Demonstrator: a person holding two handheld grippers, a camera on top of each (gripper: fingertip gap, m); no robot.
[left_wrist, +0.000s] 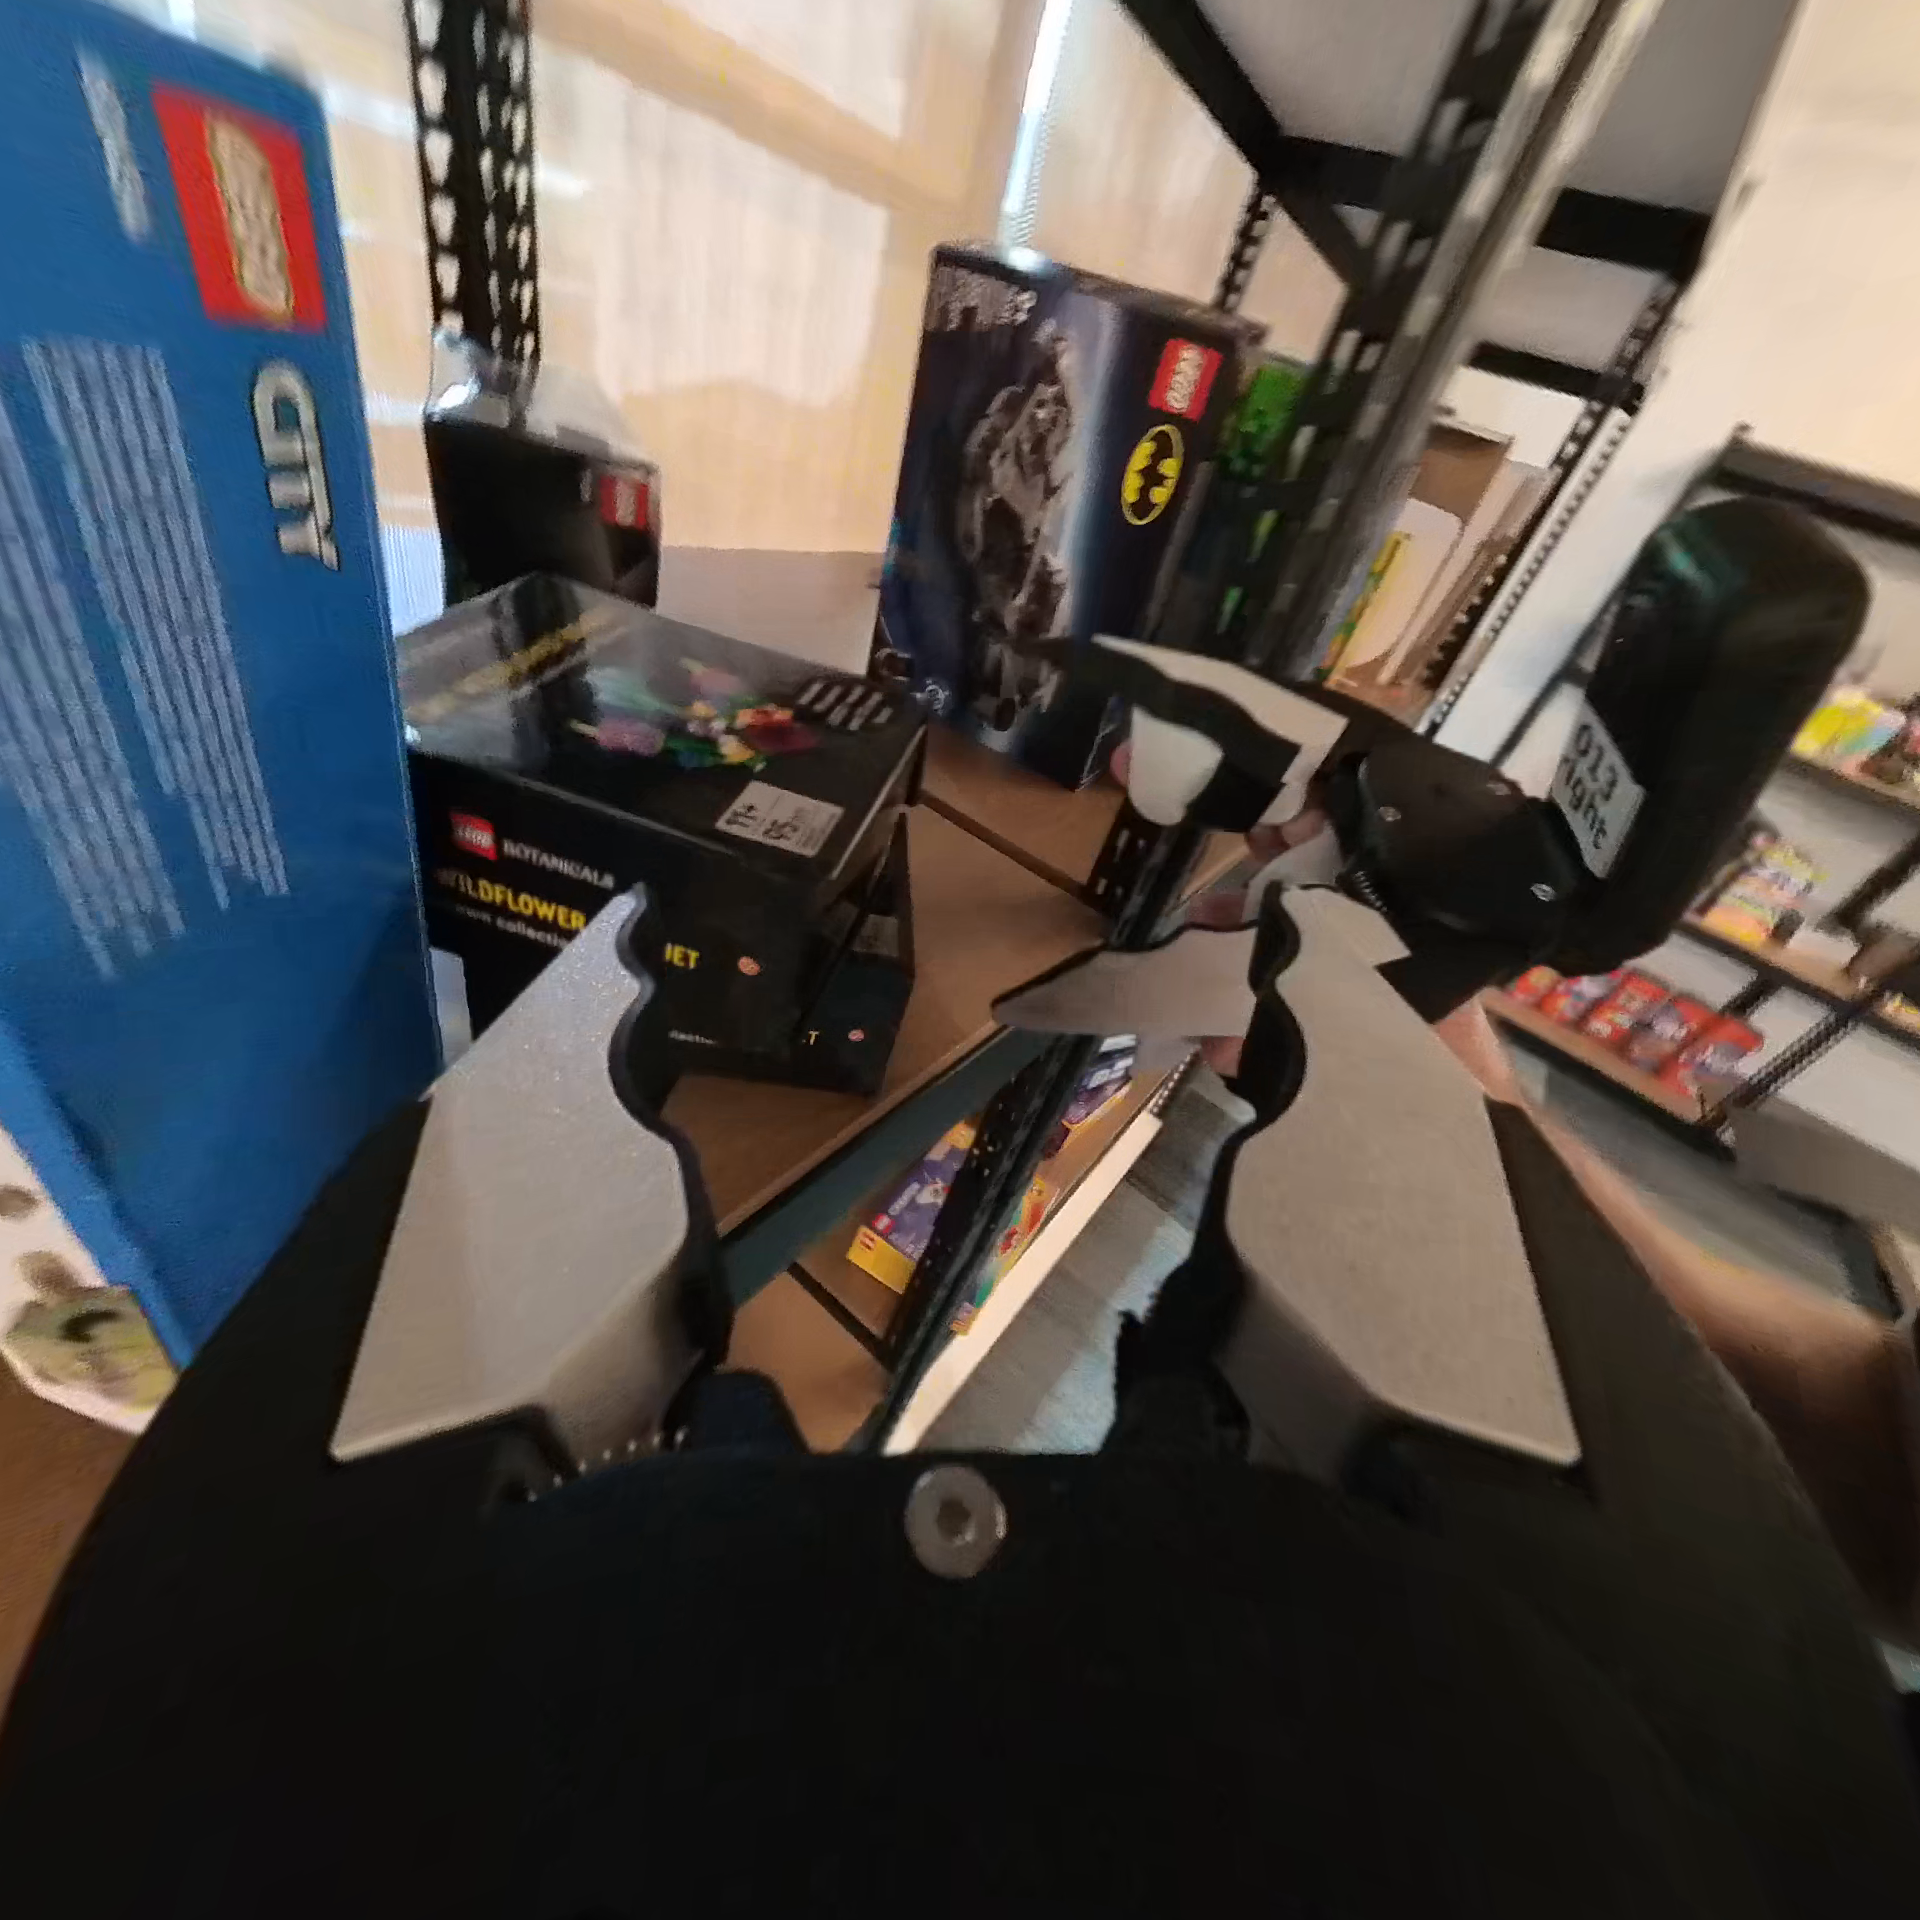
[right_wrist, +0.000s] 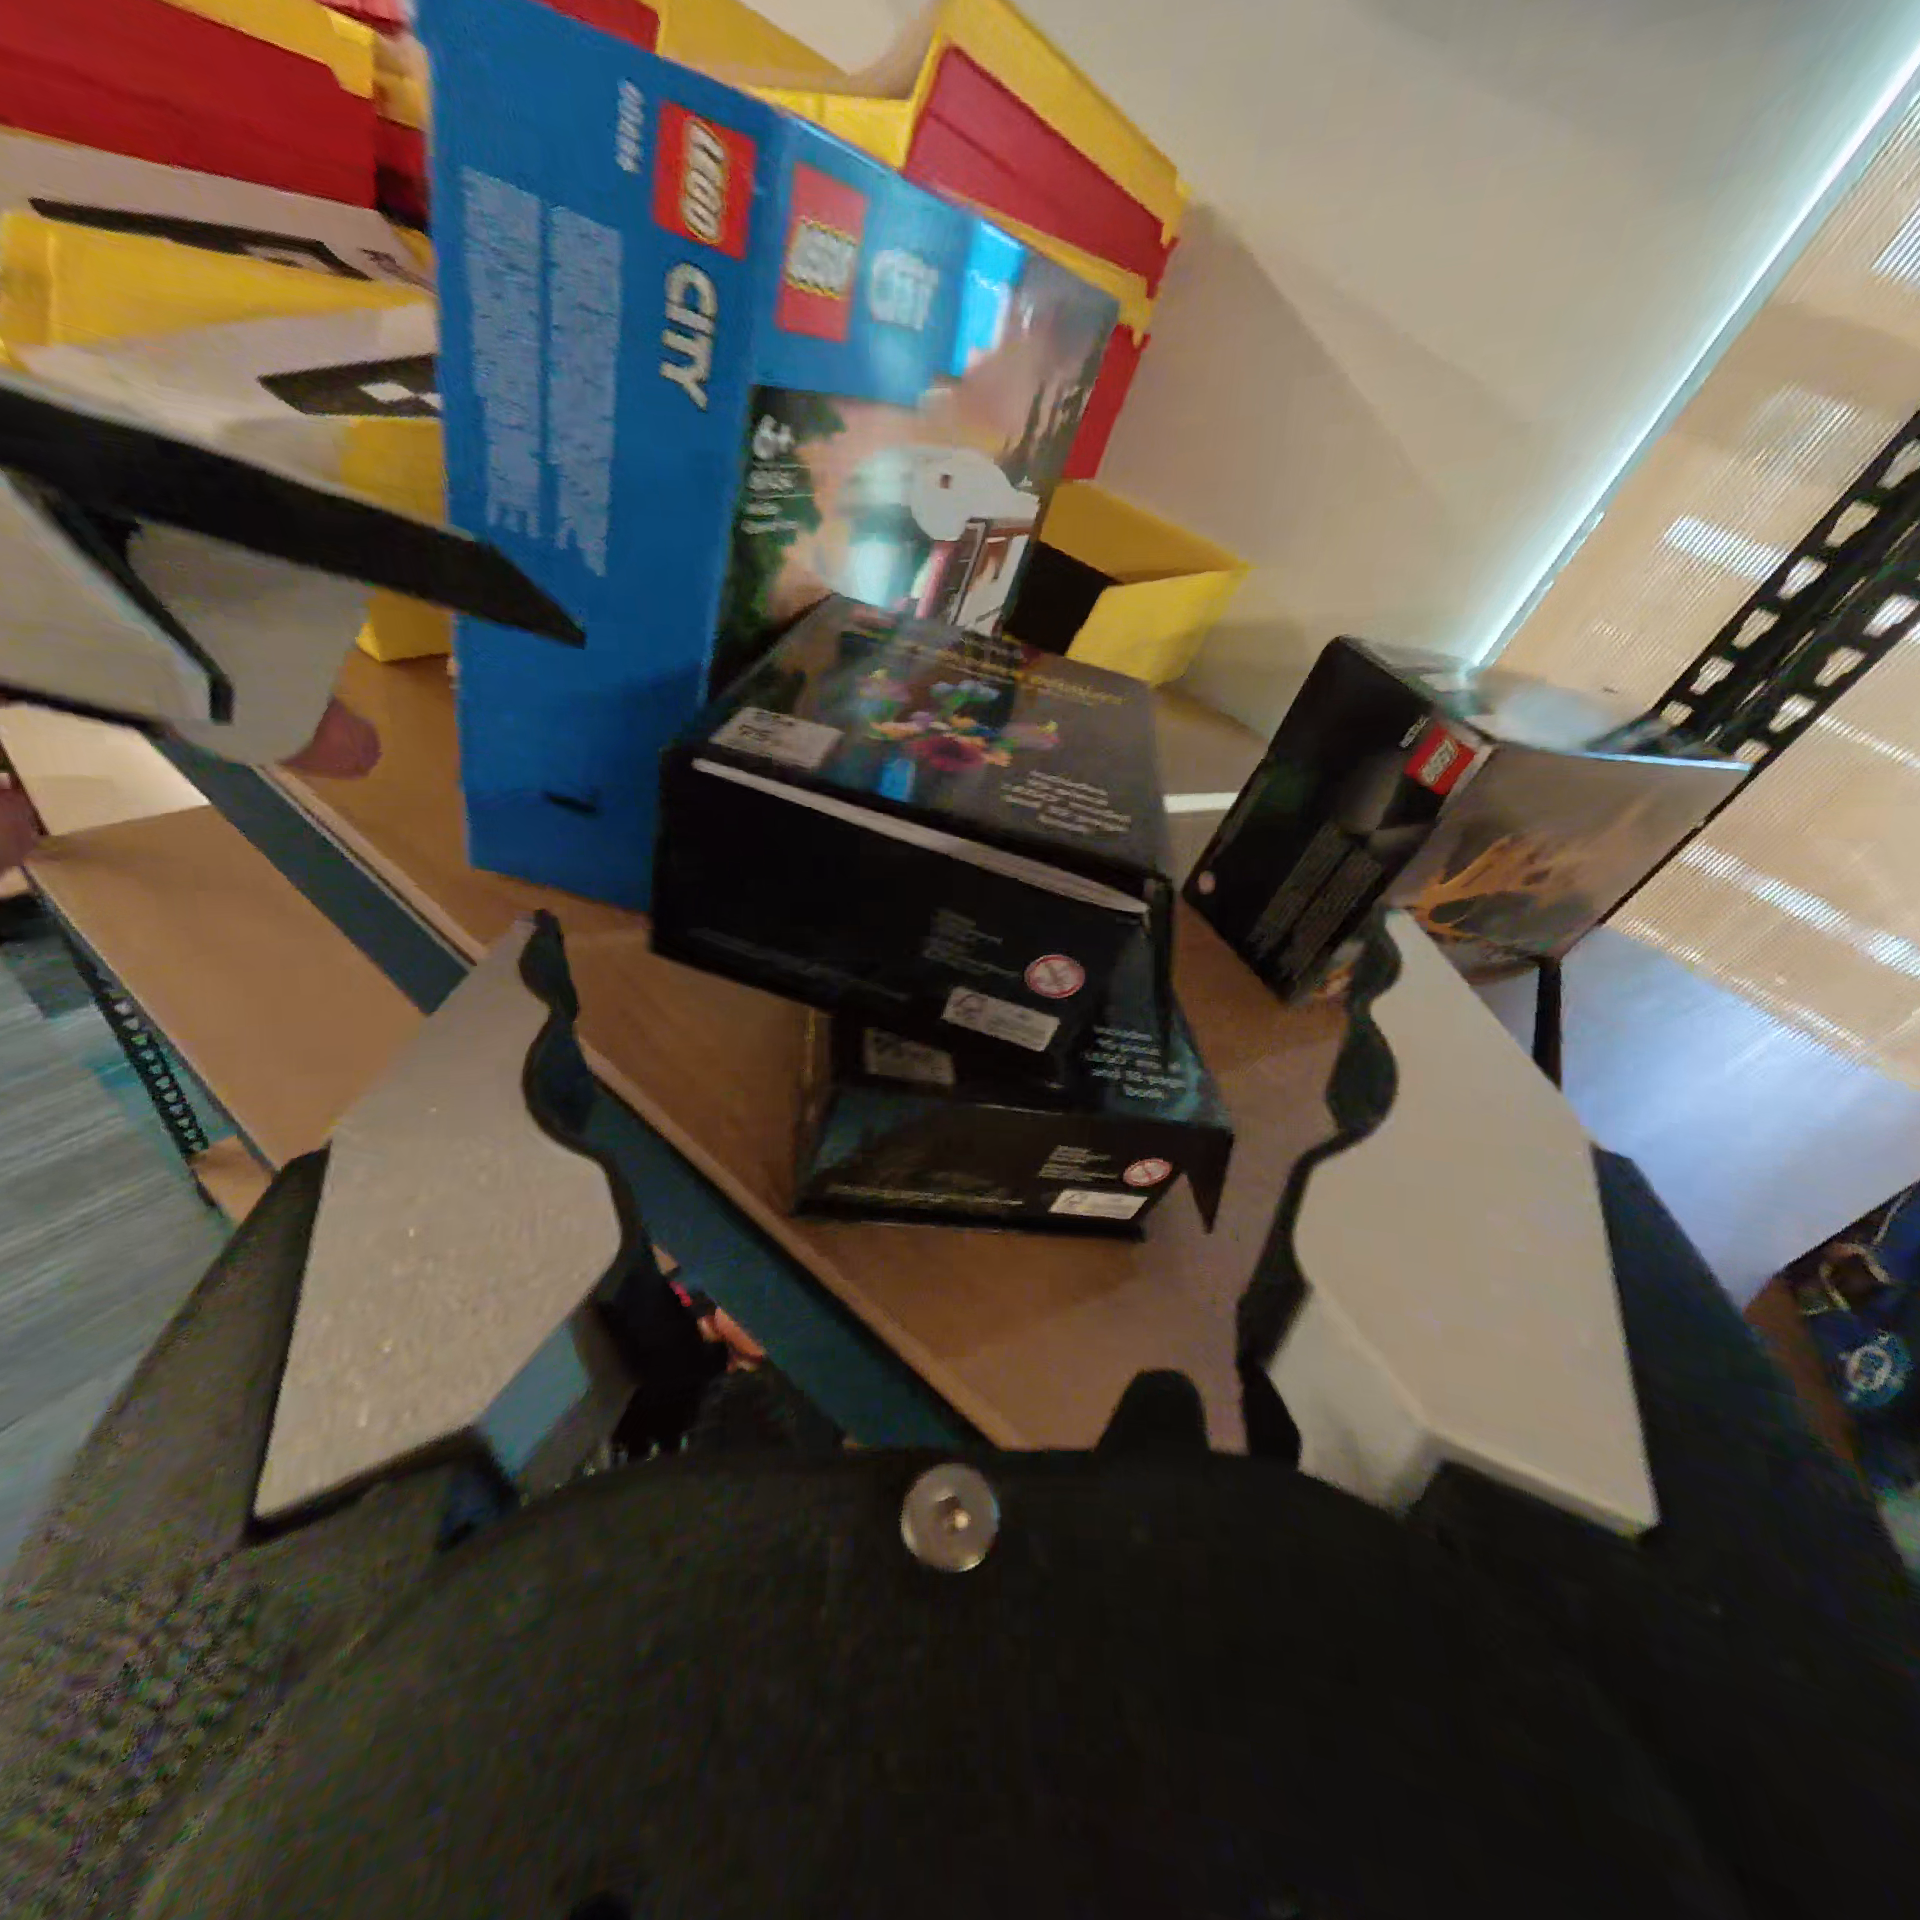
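My left gripper is open and empty above the front edge of a wooden shelf. A tall blue box stands upright at its left. A black flower-print box lies ahead on a smaller black box. My right gripper is open wide and empty. The same stacked black boxes lie just ahead between its fingers, and no pad touches them. The right gripper also shows in the left wrist view, and the left gripper in the right wrist view beside the blue box.
A dark box with a bat emblem stands at the back of the shelf. Another black box stands to the right by a black perforated rack post. Yellow and red boxes are stacked behind. Lower shelves hold more boxes.
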